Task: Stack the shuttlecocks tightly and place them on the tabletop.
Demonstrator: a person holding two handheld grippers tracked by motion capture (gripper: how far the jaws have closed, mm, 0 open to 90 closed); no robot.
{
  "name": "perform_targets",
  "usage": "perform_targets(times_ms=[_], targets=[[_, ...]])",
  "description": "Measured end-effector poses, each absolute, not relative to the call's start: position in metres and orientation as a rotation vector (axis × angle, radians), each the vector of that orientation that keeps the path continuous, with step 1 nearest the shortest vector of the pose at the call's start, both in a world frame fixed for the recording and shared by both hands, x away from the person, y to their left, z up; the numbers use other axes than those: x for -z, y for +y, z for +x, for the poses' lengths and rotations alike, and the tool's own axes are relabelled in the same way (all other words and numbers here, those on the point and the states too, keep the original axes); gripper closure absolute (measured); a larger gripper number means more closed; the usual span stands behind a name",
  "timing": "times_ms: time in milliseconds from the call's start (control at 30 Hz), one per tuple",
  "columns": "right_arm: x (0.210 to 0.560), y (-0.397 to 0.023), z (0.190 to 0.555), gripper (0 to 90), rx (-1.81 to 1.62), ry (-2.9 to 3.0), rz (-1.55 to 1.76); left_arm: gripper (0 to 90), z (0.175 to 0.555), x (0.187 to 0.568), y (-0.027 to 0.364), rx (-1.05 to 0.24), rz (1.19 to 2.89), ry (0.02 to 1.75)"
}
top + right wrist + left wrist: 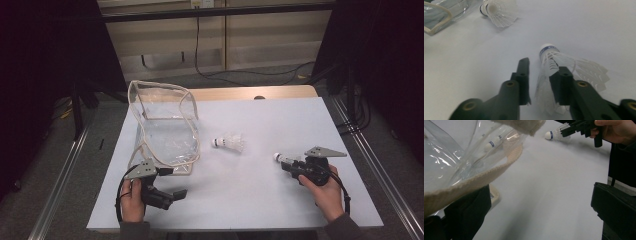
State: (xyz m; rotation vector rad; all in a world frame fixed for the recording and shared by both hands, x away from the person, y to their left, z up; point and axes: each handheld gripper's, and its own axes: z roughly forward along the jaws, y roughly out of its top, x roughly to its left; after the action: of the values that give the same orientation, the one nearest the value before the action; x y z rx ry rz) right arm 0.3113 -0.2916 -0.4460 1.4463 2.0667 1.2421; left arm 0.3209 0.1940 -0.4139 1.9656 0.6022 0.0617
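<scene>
On the left of the white table [260, 190], my left gripper [161, 181] sat near the front edge with its jaws spread wide. One blocky black jaw pressed against the cream woven trim of the clear plastic bag [165, 125]; the other stood well apart over bare table. I could not tell whether that jaw actually pinched the trim or only lay under it. The bag was soft, glossy and crinkled, its mouth held up in a rounded arch by the stiff edging. Through its film, in the left gripper view, a shuttlecock [492, 143] showed as a blurred white shape with a blue band.

In the middle of the table that loose shuttlecock [229, 142] lay on its side just right of the bag, round cork tip toward the bag, its white feather skirt flared.

On the right, my right gripper [289, 165] held a second shuttlecock [554, 65]. The jaws were narrow, one against the thin ribbed feathers and the other standing a little off them. Its white cork tip with a blue band pointed away from my hand, and the lower skirt was hidden behind the jaw. My right hand [327, 192] wrapped the handle.
</scene>
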Motion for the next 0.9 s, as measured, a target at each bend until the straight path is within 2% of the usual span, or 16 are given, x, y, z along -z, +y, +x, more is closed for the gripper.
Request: perform_targets(times_ms=[67, 167, 900], targets=[[0.445, -0.293, 0.312, 85.7, -1.251, 2.072, 1.438, 3.0, 0.321, 0.414, 0.194, -0.062, 1.963, 0.601], [0.444, -0.293, 0.315, 89.2, -1.268, 2.084, 1.433, 3.0, 0.321, 0.414, 0.193, -0.061, 1.963, 0.601], [0.433, -0.287, 0.327, 89.6, -1.427, 2.116, 1.367, 2.9, 0.321, 0.414, 0.194, -0.064, 1.964, 0.601]])
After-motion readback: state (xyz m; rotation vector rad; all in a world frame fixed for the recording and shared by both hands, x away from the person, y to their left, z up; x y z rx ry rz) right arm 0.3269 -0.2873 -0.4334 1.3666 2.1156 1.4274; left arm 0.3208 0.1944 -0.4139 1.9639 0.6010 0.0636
